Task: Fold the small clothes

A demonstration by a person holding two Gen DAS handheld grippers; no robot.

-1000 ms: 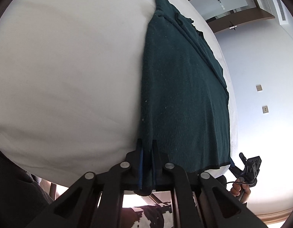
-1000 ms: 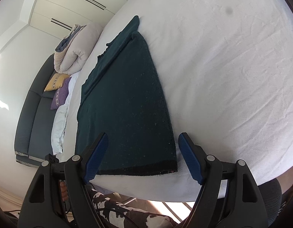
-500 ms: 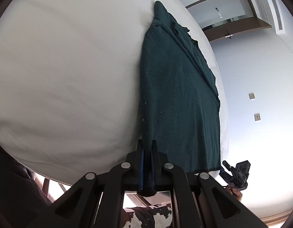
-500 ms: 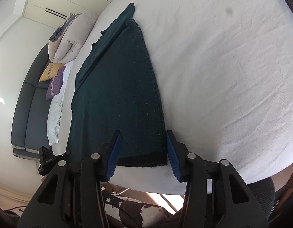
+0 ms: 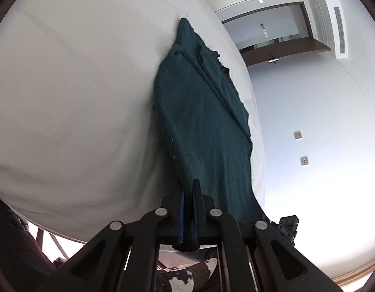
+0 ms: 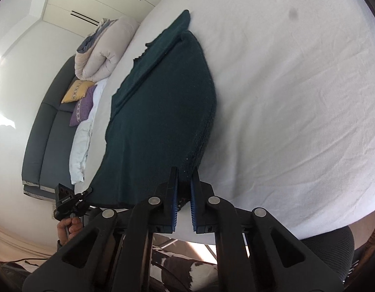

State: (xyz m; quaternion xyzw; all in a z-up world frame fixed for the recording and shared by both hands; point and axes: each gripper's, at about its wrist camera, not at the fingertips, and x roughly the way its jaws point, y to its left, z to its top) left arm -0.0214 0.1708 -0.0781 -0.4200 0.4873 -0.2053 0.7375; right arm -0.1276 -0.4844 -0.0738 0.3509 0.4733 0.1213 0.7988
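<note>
Covering a white bed [image 6: 296,97], dark-green knit [image 6: 163,112]; grey sofa [image 6: 48,131] beyond.

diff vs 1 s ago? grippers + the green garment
The right gripper was open around the dark green garment's near corner; its jaws have just been closing and now pinch that corner. The near hem has lifted slightly off the white bed sheet. Unchanged: the left gripper stays clamped on the other near corner, and the far end of the garment still lies on the sheet.
</note>
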